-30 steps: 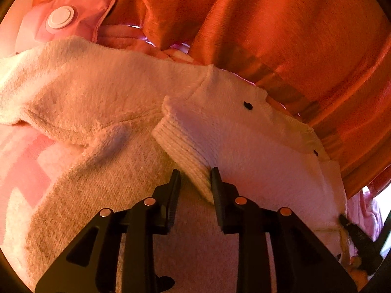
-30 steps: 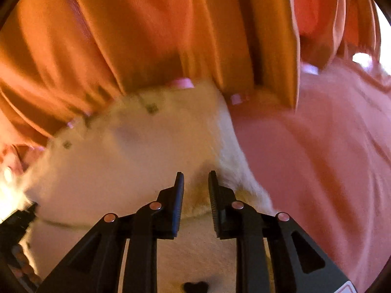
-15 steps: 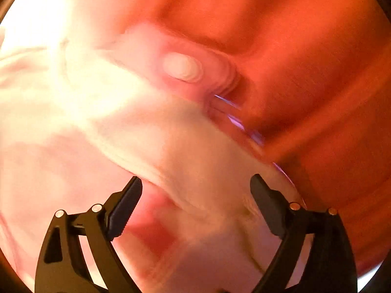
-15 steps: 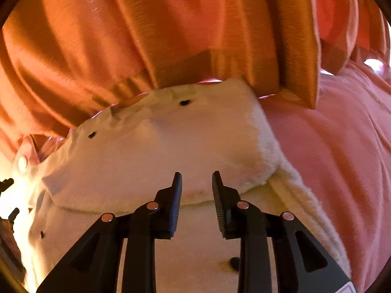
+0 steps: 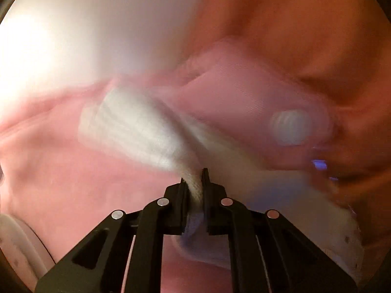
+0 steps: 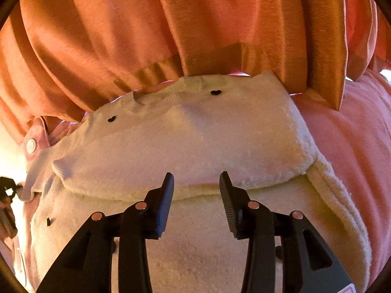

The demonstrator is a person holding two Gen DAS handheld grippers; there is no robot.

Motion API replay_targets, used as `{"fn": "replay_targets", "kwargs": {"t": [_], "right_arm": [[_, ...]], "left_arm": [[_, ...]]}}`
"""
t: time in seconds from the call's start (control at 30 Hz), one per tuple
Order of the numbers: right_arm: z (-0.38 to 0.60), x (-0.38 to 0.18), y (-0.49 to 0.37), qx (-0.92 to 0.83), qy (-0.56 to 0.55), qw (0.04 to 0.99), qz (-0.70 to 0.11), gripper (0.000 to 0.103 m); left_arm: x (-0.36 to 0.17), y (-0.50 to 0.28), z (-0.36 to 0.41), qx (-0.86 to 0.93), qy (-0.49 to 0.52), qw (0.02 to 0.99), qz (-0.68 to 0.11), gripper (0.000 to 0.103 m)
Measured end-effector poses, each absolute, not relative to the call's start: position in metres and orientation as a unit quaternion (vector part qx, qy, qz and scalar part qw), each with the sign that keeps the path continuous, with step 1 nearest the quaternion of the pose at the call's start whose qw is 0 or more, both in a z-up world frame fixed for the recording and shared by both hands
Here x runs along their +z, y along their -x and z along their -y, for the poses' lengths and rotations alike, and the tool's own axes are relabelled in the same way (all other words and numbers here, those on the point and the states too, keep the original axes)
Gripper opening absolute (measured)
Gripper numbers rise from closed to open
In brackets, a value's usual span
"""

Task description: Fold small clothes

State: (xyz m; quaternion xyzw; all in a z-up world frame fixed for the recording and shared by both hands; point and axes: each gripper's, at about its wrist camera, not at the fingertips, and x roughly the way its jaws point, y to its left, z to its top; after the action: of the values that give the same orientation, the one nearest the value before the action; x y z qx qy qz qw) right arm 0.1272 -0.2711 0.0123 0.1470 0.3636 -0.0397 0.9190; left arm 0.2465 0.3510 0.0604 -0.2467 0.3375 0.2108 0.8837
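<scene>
A small cream knit cardigan (image 6: 195, 141) with dark heart-shaped buttons lies on a pink bed cover (image 6: 352, 146), one part folded over its body. My right gripper (image 6: 196, 183) is open just above the folded edge and holds nothing. In the blurred left wrist view my left gripper (image 5: 195, 183) is shut on the cardigan's ribbed sleeve cuff (image 5: 136, 131), which stretches away up and left from the jaws. The left gripper also shows at the right wrist view's far left edge (image 6: 7, 190).
An orange curtain (image 6: 171, 29) hangs close behind the cardigan. A pink garment with a large white snap button (image 5: 290, 127) lies beside the cardigan; it also shows in the right wrist view (image 6: 31, 145).
My left gripper let go of the cardigan's edge, opened, swung left and closed on the sleeve cuff. My right gripper opened and released the fold.
</scene>
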Motion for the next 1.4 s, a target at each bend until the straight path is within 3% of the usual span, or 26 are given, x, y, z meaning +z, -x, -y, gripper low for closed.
{"fn": "replay_targets", "kwargs": {"t": [0.2,0.3,0.4,0.47,0.53,0.6,0.67,0.83,1.0,1.03,1.07,1.1,1.17,1.3,1.33,1.4], "right_arm": [[0.274,0.014,-0.126,-0.041,-0.158,0.918,-0.361,0.039],[0.28,0.011,-0.126,-0.046,-0.158,0.916,-0.366,0.046],[0.291,0.007,-0.127,-0.058,-0.157,0.913,-0.373,0.047],[0.295,0.012,-0.125,-0.07,-0.147,0.916,-0.366,0.047],[0.292,0.022,-0.123,-0.069,-0.126,0.925,-0.351,0.05],[0.283,0.03,-0.127,-0.044,-0.117,0.931,-0.344,0.058],[0.277,0.034,-0.136,-0.013,-0.13,0.928,-0.348,0.059],[0.289,0.022,-0.17,0.02,-0.246,0.885,-0.395,0.062],[0.308,0.005,-0.187,-0.03,-0.325,0.846,-0.421,0.062],[0.308,0.002,-0.191,-0.027,-0.328,0.844,-0.423,0.052],[0.307,0.0,-0.195,-0.021,-0.325,0.843,-0.428,0.026],[0.304,0.003,-0.202,-0.008,-0.319,0.844,-0.431,0.014],[0.304,0.027,-0.2,0.02,-0.323,0.862,-0.39,0.013],[0.305,0.112,-0.147,0.156,-0.296,0.926,-0.177,0.012],[0.31,0.109,-0.14,0.146,-0.279,0.934,-0.17,0.011],[0.328,0.059,-0.161,0.077,-0.262,0.922,-0.274,0.011]], "left_arm": [[0.155,-0.23,-0.17,0.0,0.145,0.957,-0.252,0.009],[0.138,-0.221,-0.067,-0.112,0.131,0.939,-0.298,0.013],[0.077,-0.21,0.002,-0.16,0.101,0.904,-0.383,0.021],[0.044,-0.208,0.002,-0.155,0.112,0.885,-0.424,0.021],[0.036,-0.2,-0.038,-0.141,0.168,0.883,-0.416,0.027],[0.045,-0.197,-0.088,-0.082,0.195,0.901,-0.378,0.044],[0.051,-0.198,-0.121,-0.038,0.205,0.91,-0.359,0.051],[0.034,-0.215,-0.174,-0.012,0.293,0.882,-0.368,0.051],[0.007,-0.221,-0.165,-0.032,0.324,0.856,-0.402,0.05],[0.006,-0.22,-0.166,-0.035,0.327,0.856,-0.4,0.049],[0.007,-0.218,-0.166,-0.041,0.327,0.856,-0.398,0.04],[0.01,-0.22,-0.167,-0.053,0.326,0.857,-0.397,0.021],[0.018,-0.218,-0.168,-0.059,0.328,0.86,-0.387,0.01],[0.034,-0.214,-0.162,-0.057,0.311,0.881,-0.351,0.009],[0.034,-0.213,-0.16,-0.059,0.305,0.884,-0.349,0.009],[0.025,-0.215,-0.153,-0.056,0.302,0.878,-0.367,0.009]]}}
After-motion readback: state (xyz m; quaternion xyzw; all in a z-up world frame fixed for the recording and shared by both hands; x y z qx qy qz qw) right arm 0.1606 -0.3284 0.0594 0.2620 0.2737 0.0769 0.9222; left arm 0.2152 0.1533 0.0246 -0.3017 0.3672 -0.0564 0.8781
